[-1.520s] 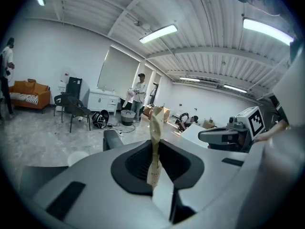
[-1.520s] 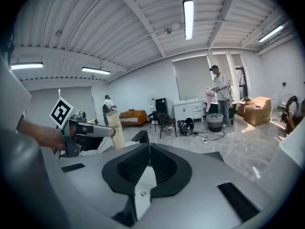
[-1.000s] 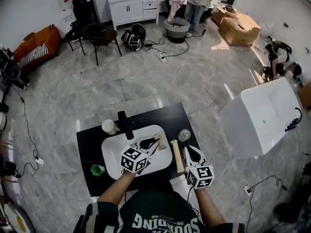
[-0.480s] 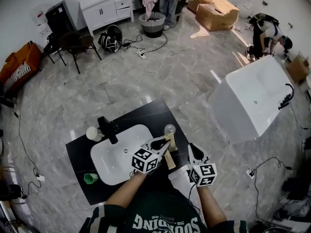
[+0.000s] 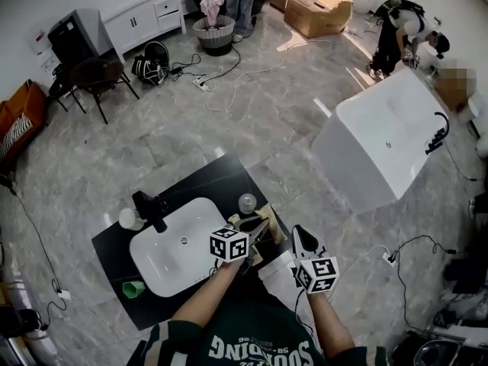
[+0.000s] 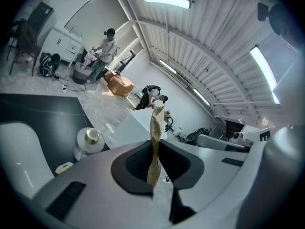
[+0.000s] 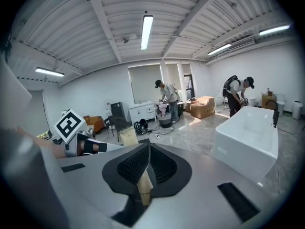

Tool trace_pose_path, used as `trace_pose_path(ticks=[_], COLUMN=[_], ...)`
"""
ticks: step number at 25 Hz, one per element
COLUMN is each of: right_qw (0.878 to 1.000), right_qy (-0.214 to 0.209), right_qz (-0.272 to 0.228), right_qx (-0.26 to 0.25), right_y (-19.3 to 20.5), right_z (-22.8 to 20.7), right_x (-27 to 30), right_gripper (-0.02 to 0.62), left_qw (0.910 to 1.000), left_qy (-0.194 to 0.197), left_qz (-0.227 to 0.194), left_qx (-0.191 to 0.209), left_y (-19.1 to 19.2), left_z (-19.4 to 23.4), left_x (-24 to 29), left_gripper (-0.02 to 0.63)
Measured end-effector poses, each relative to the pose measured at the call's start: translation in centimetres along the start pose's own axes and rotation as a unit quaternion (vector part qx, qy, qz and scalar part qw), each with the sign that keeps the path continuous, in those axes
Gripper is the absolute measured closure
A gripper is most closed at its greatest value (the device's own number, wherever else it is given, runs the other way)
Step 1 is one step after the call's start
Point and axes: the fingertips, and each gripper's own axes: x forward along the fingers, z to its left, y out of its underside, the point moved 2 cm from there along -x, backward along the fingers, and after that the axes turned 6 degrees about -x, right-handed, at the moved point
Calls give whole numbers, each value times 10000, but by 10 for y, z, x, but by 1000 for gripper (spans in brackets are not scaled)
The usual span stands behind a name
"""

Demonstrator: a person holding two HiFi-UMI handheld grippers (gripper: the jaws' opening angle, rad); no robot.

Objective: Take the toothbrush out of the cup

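Bare sink basin (image 5: 174, 255) between faucet (image 5: 149, 210) and glass bottle (image 5: 247, 203); open floor (image 5: 293, 170) toward the bathtub (image 5: 374, 143)

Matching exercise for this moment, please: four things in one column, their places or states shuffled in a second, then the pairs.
1. green cup
2. black faucet
3. clear bottle
4. tan paper strip

A. pinched between the left gripper's jaws
B. on the black counter, right of the sink
C. fixed at the sink's rim
D. on the counter, left of the sink, nearer the person

Pairs: 1-D, 2-C, 3-B, 4-A
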Motion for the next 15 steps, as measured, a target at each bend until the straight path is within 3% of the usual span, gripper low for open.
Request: trace_pose_path(ticks=[6,11,15], right_qw=[9999,9999,9998], right_qy=[115,142,142], right_qz=[22,74,104], right_qx=[11,15,11], right_y=[4,5,8], right_z=[-11,-14,-14], right_x=[-5,-5,-4], right_gripper=[554,554,554], left_qw=[9953,9854,9770], left_qy=[141,206,-1], left_qz=[299,571,737], left_qx=[-907,-1592,-1998], left_y=[29,57,75], left_z=[21,36,55], left_x=[17,23,29], left_gripper=[555,555,555])
